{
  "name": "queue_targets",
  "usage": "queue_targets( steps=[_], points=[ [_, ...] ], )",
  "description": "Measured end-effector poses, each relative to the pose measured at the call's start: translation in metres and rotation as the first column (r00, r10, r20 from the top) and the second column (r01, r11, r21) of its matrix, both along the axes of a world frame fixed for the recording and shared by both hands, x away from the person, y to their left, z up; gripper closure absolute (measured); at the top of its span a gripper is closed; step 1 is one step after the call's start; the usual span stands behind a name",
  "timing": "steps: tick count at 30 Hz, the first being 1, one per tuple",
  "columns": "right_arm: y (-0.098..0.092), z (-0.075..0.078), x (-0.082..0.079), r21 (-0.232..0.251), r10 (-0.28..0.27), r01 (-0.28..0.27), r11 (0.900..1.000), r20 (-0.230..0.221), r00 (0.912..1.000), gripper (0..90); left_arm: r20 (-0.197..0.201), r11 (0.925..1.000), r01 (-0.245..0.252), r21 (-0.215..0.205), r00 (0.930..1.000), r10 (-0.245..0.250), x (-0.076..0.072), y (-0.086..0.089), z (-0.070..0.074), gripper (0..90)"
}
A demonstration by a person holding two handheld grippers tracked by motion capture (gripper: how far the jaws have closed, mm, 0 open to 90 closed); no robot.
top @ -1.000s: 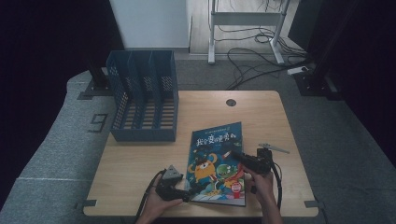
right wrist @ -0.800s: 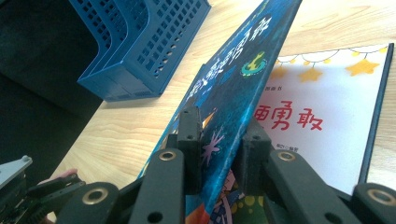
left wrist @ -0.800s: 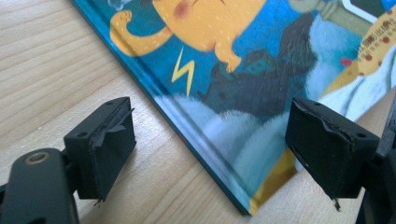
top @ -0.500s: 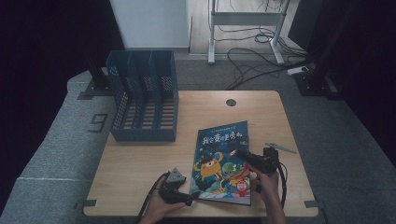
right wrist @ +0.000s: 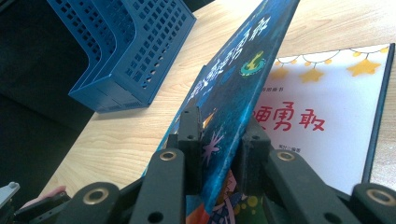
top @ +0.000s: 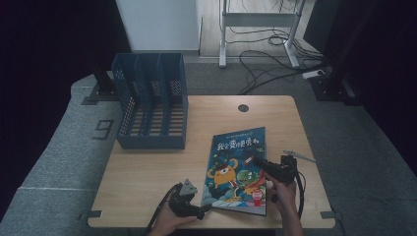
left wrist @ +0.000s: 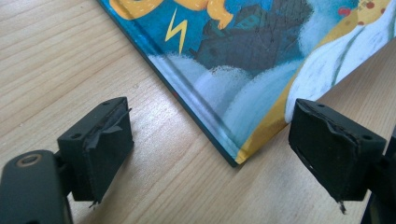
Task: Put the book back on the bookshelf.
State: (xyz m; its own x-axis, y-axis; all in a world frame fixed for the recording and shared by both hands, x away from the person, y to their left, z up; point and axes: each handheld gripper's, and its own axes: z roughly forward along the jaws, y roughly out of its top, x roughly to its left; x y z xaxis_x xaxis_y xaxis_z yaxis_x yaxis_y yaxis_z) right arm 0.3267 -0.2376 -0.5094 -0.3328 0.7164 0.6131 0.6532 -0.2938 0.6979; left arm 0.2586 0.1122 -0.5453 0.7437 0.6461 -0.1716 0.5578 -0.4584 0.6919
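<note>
At the bottom of the high view, the left gripper (top: 199,212) sits with jaws apart at the picture book's (top: 238,169) near corner. Lower right, the right gripper (top: 256,161) clamps the book's lifted front cover (right wrist: 233,88). Upper left stands the blue file rack (top: 150,101).

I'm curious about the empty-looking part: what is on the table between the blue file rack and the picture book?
Nothing. In the high view, just bare wooden table lies between the blue file rack and the picture book.
</note>
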Motion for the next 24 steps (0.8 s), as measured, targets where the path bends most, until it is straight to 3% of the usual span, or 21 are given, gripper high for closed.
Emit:
queue_targets(
  steps=[13, 24],
  points=[
    [0.005, 0.009, -0.002, -0.048, 0.002, -0.001, 0.999, 0.021, 0.9998, 73.7, -0.012, 0.9999, 0.001, -0.014, 0.9999, -0.001, 0.002, 0.001, 0.000, 12.2],
    [0.000, 0.006, 0.018, -0.041, 0.107, -0.108, 0.993, -0.016, 0.9941, 71.6, -0.006, 0.9999, 0.007, -0.012, 1.0000, -0.008, 0.002, -0.003, 0.000, 12.2]
  ],
)
